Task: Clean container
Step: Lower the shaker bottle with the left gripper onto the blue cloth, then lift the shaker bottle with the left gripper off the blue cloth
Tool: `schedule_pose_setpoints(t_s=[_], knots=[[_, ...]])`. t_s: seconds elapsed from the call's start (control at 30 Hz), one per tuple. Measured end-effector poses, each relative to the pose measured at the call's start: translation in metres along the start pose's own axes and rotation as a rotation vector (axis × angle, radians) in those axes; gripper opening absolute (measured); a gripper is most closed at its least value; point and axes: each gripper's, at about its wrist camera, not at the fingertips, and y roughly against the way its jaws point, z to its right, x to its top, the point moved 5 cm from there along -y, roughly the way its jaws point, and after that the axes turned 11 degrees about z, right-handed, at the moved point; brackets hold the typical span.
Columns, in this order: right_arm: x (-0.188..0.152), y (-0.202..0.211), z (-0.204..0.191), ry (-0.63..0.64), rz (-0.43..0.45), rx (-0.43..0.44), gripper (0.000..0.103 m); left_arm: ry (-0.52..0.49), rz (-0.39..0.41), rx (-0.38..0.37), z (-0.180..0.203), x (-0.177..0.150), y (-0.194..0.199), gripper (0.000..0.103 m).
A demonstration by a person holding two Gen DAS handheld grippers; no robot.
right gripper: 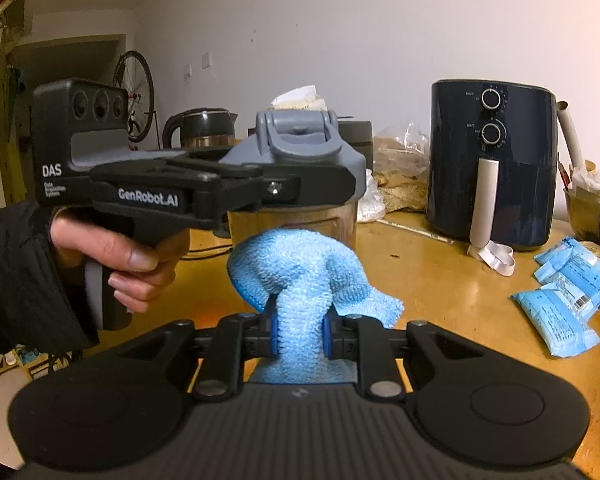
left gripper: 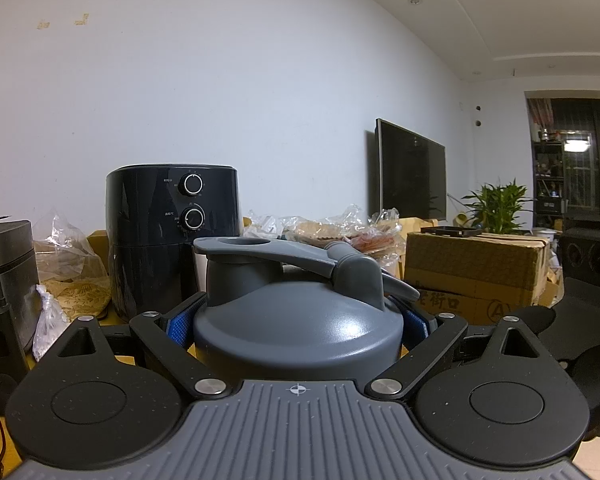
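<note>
The container (left gripper: 298,328) has a grey lid with a flip spout and a carry loop. My left gripper (left gripper: 298,320) is shut on that lid, its blue pads (left gripper: 180,324) pressing both sides. In the right wrist view a hand (right gripper: 116,256) holds the left gripper (right gripper: 332,178) level, clamped on the container (right gripper: 300,152) above the wooden table (right gripper: 440,288). The container's clear body shows below the lid. My right gripper (right gripper: 299,336) is shut on a light blue cloth (right gripper: 296,272). The cloth bunches up right in front of the container's lower body; I cannot tell if it touches.
A dark air fryer (right gripper: 492,164) stands at the back right of the table, with blue packets (right gripper: 560,312) in front of it. A black kettle (right gripper: 200,128) is behind the container. Plastic bags (left gripper: 72,264), a cardboard box (left gripper: 472,268) and a wall screen (left gripper: 412,172) lie beyond.
</note>
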Motion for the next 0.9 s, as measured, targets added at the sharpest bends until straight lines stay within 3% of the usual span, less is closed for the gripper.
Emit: schedule_pose_setpoints(t_s=[0.9], knots=[[-0.034, -0.025, 0.001, 0.033, -0.175, -0.023, 0.016, 0.0, -0.001, -0.001, -0.001, -0.001, 0.002, 0.095]])
